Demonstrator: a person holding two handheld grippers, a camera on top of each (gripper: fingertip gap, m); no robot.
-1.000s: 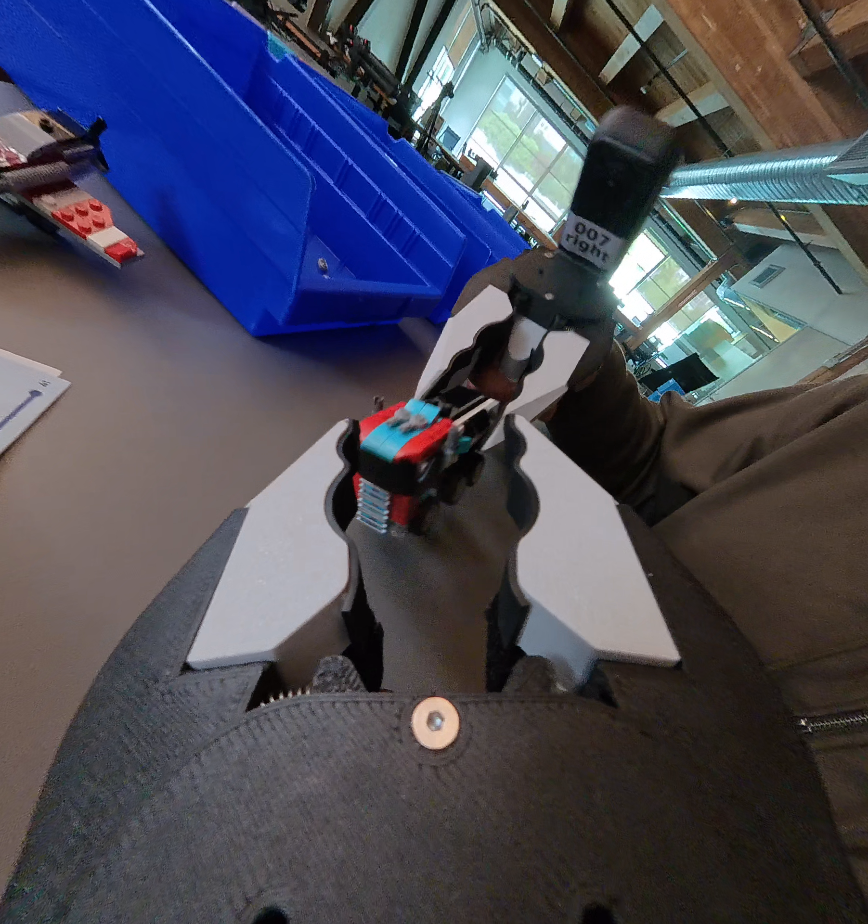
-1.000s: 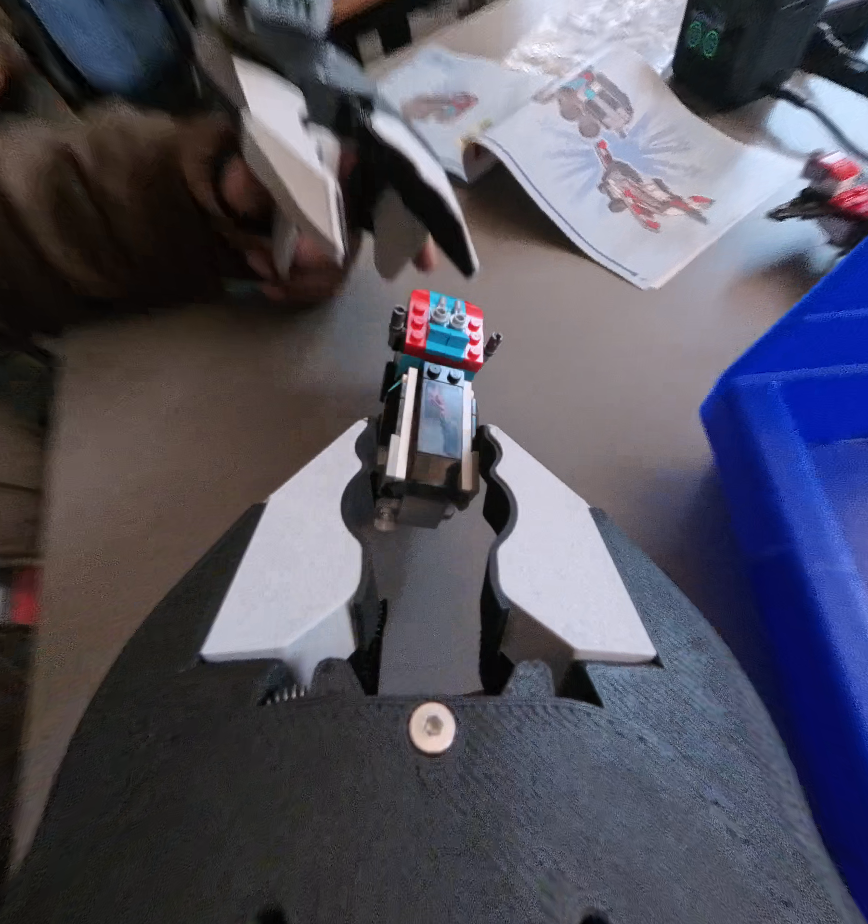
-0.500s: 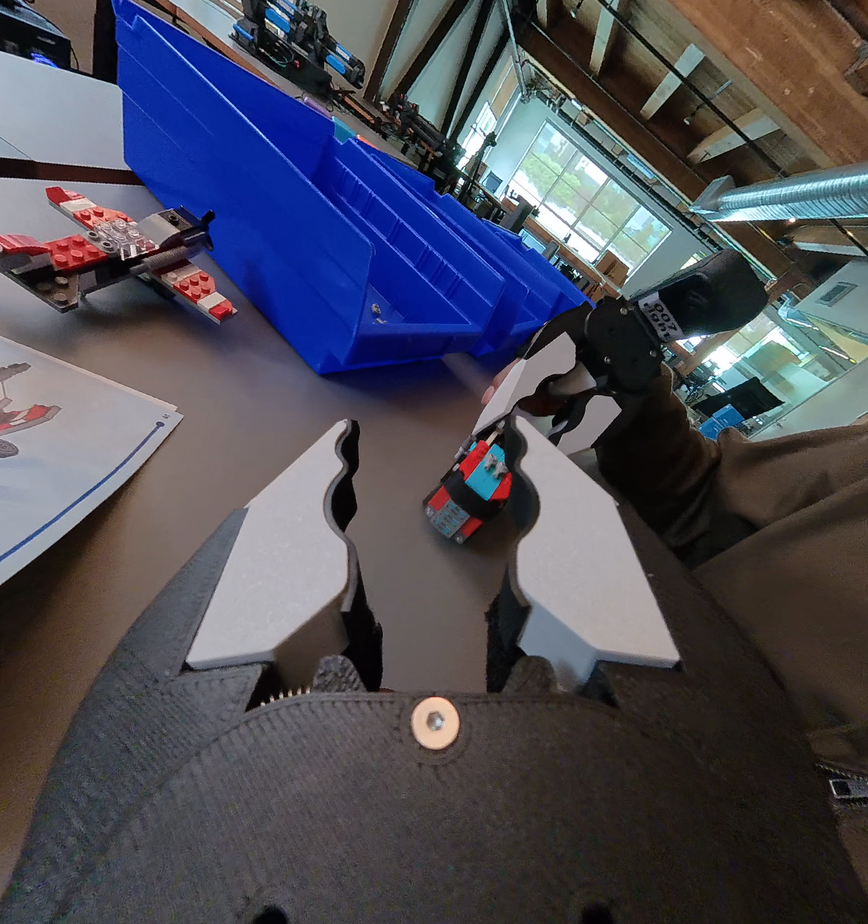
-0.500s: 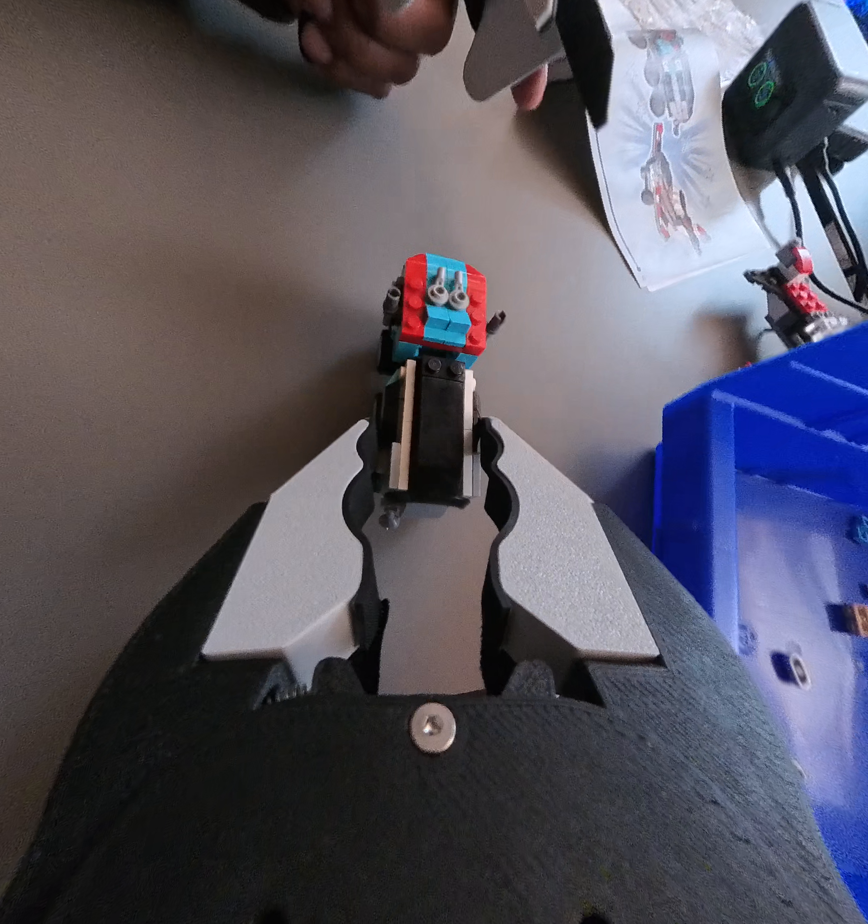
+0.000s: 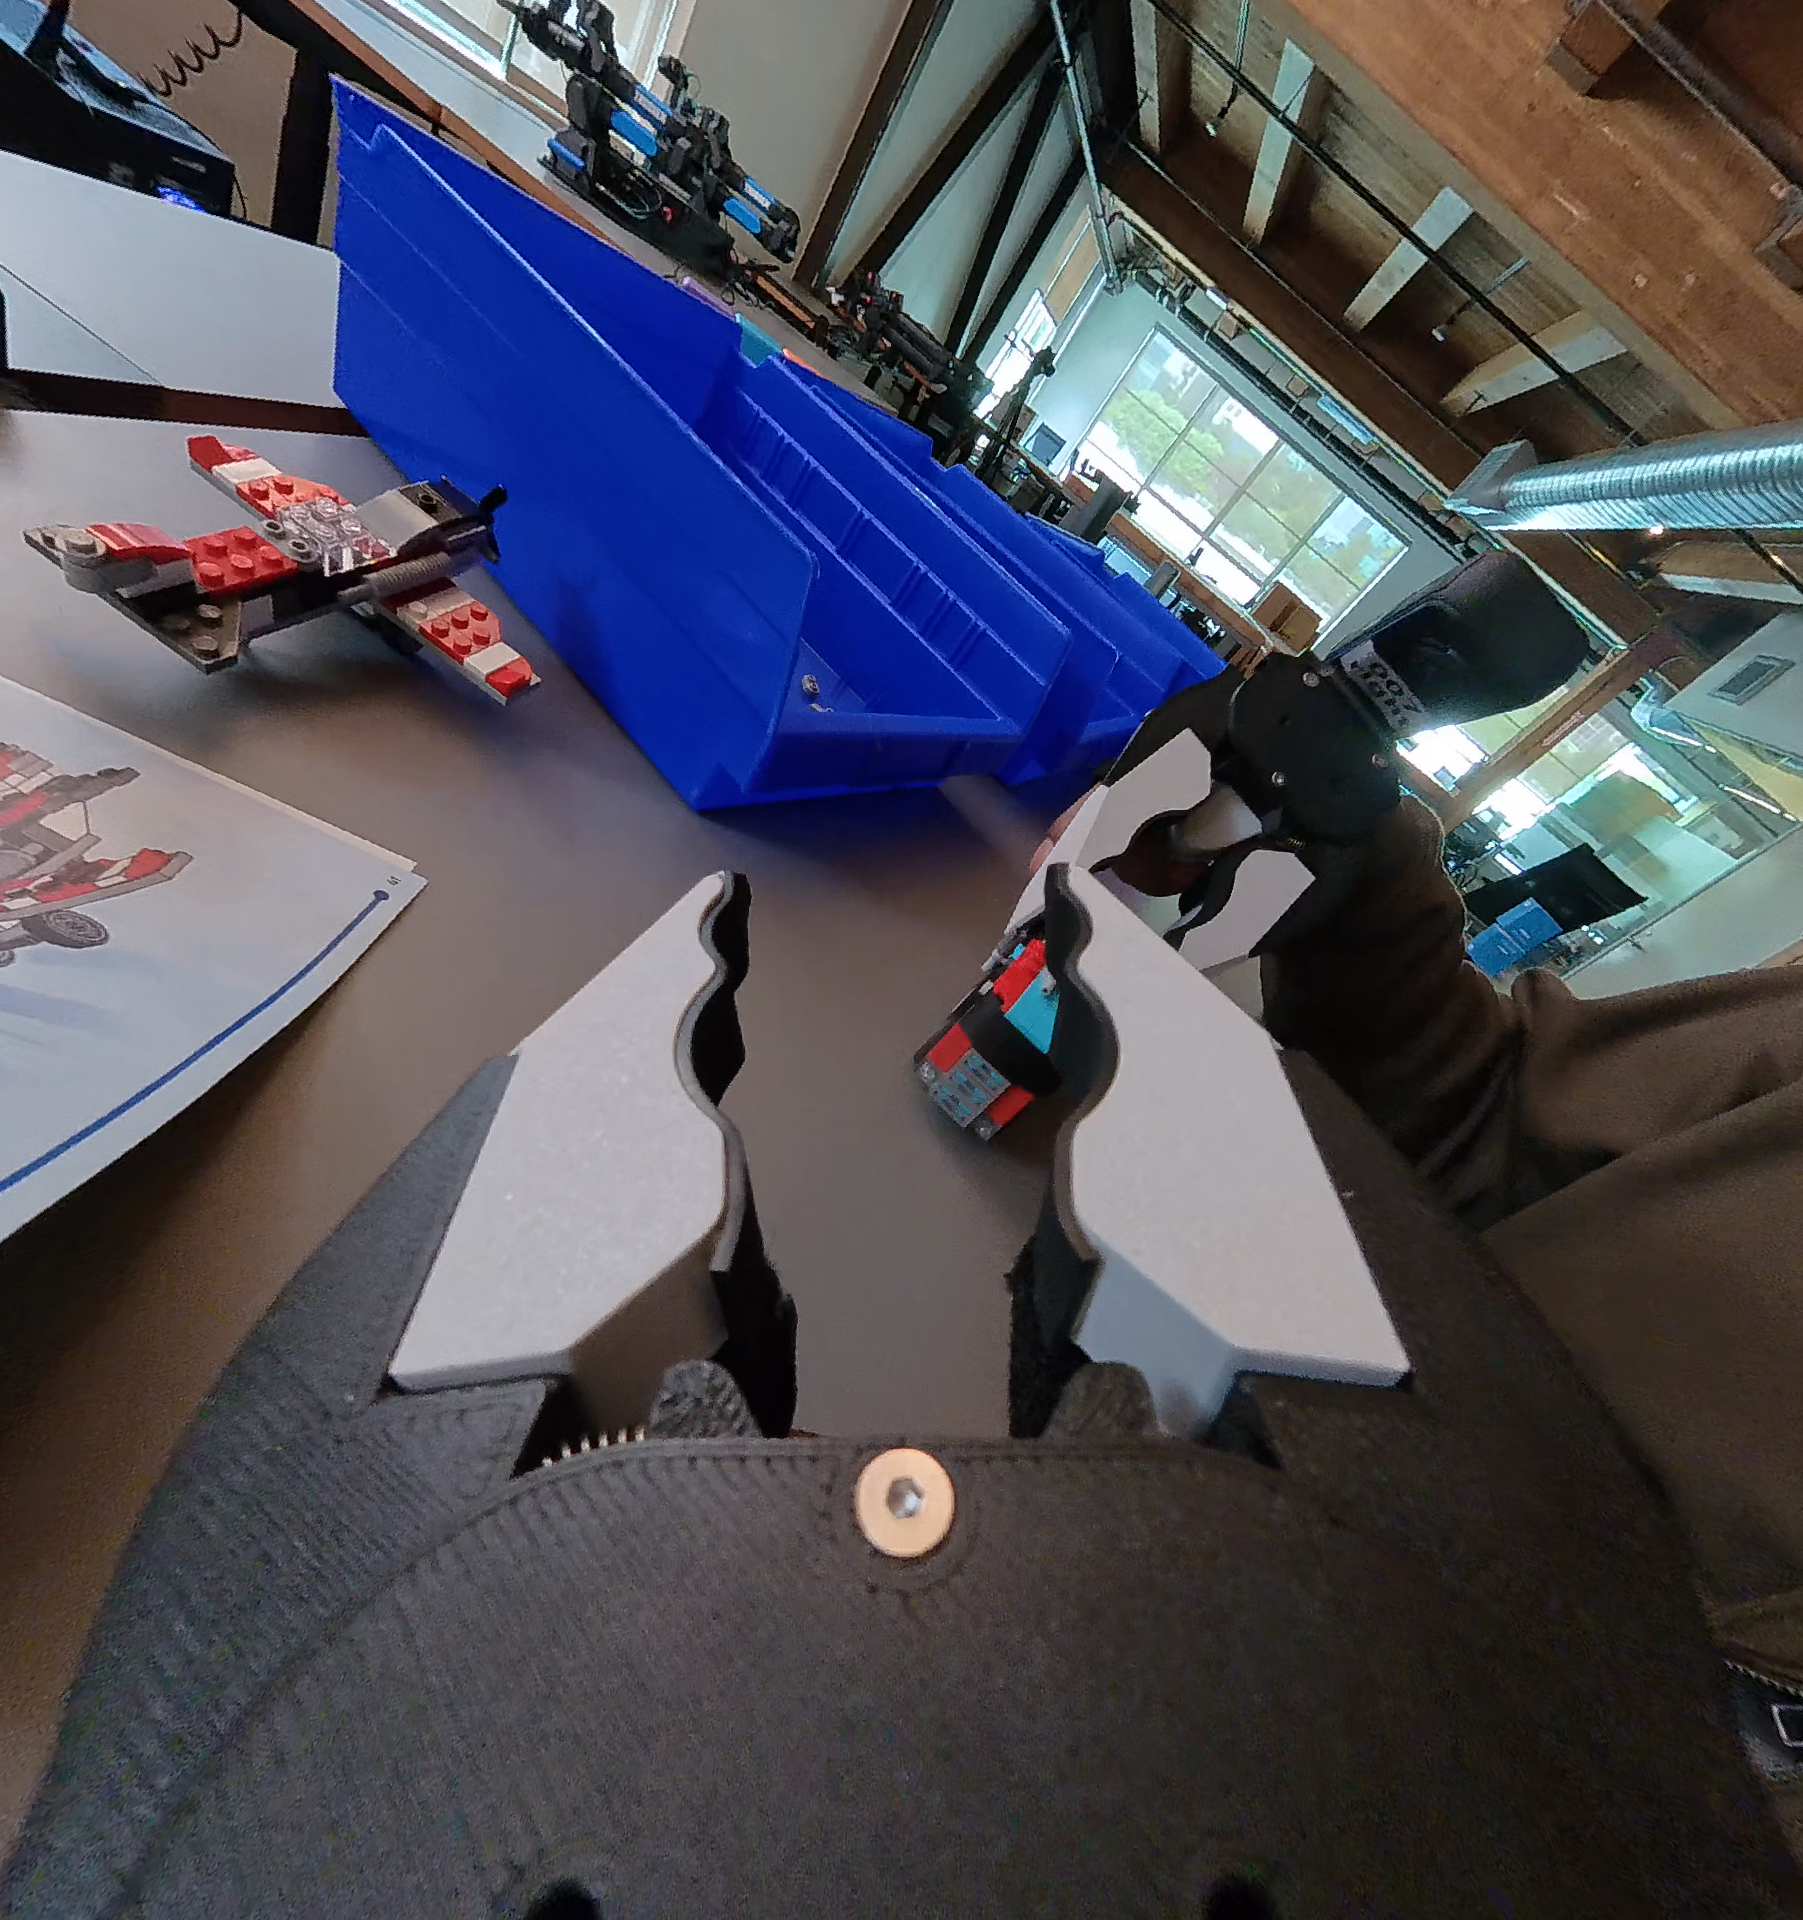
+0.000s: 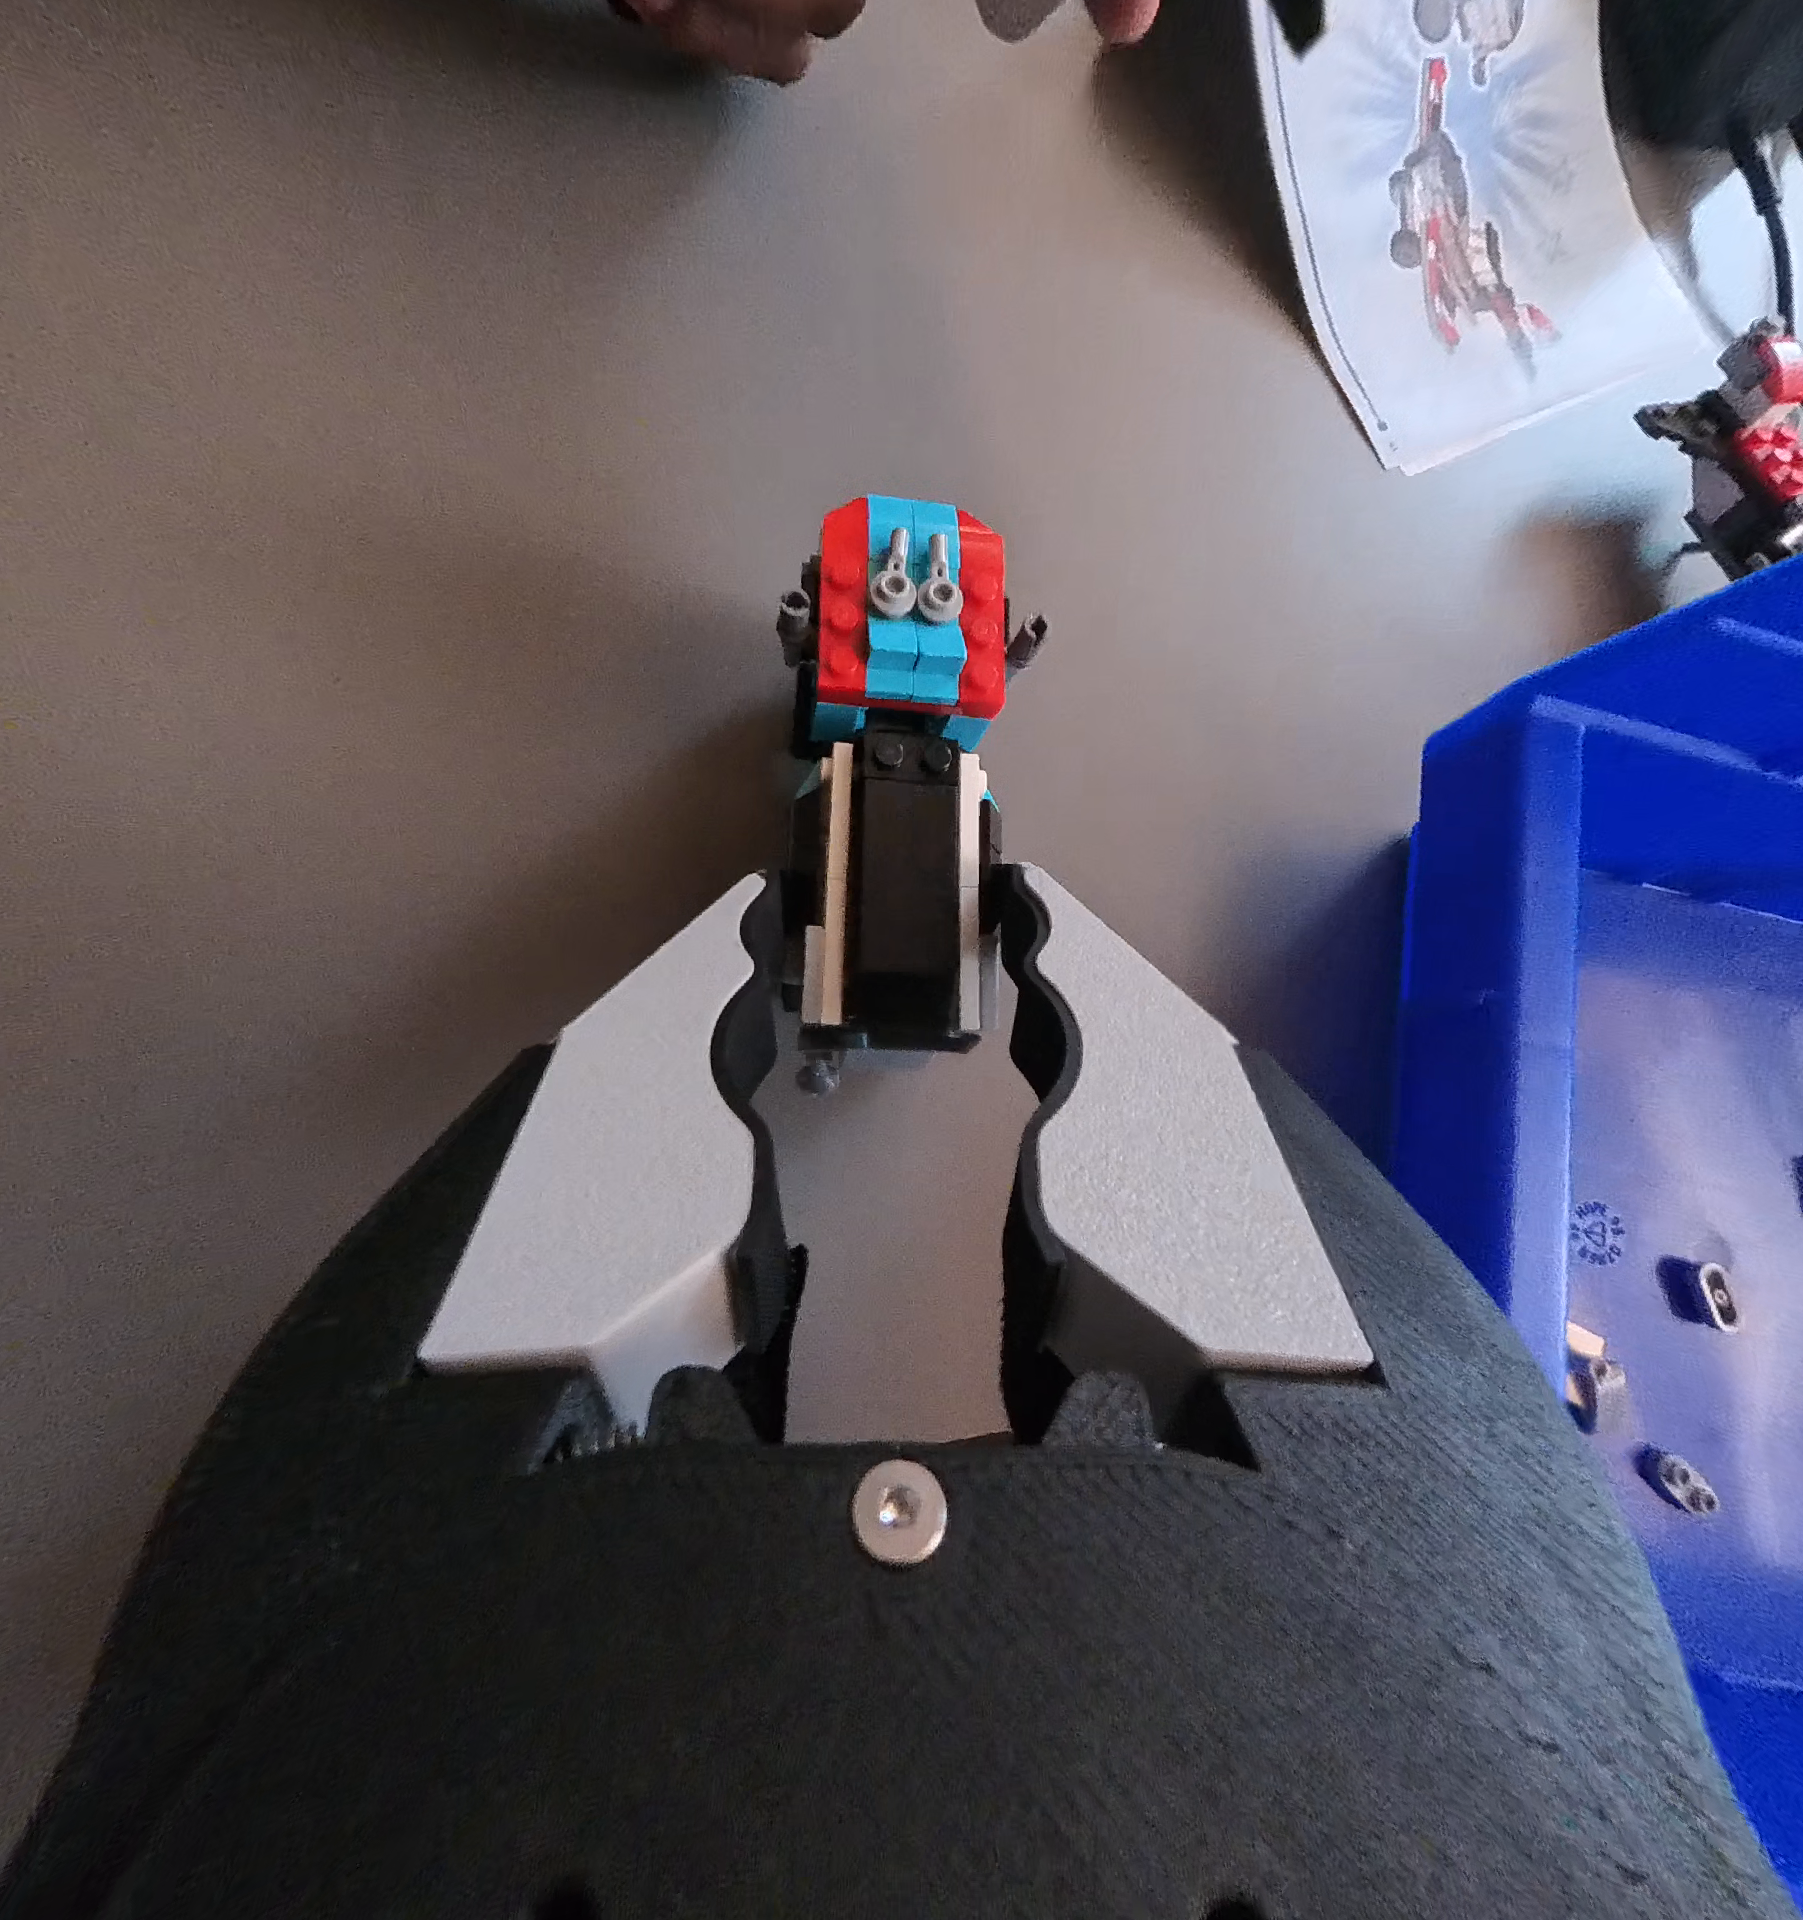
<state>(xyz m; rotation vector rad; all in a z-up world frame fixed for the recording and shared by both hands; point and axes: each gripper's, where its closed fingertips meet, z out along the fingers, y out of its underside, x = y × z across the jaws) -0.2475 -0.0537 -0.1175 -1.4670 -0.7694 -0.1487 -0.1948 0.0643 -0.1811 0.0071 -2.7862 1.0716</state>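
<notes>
- Where the right gripper (image 6: 897, 935) reaches out over the table (image 6: 357, 520), a small brick model (image 6: 902, 831) sits between its two fingers, and both black pads press on the model's dark rear part.
- The model has a red and turquoise front with two grey studs on top, a black middle and pale side strips; its front end sticks out beyond the fingertips, over the table.
- In the left wrist view the same model (image 5: 990, 1049) shows low over the table, partly hidden behind that view's own right finger (image 5: 1167, 1091), with the right gripper (image 5: 1188, 862) behind it in a hand with a dark sleeve (image 5: 1396, 987).
- The left gripper (image 5: 892, 914) has its jaws wide apart with only bare table between them; it holds nothing, and the model is just beside its right fingertip.
- A blue bin (image 6: 1655, 935) stands near the right gripper's right side; small loose parts lie on its floor.
- In the left wrist view the bin (image 5: 616, 520) lies ahead, with more blue bins in a row behind it.
- A red and grey brick plane (image 5: 284, 561) stands on the table left of the bin.
- A printed booklet (image 5: 97, 935) lies open left of the left gripper; in the right wrist view the booklet (image 6: 1448, 239) is at the upper right, with the plane (image 6: 1770, 457) next to it.
</notes>
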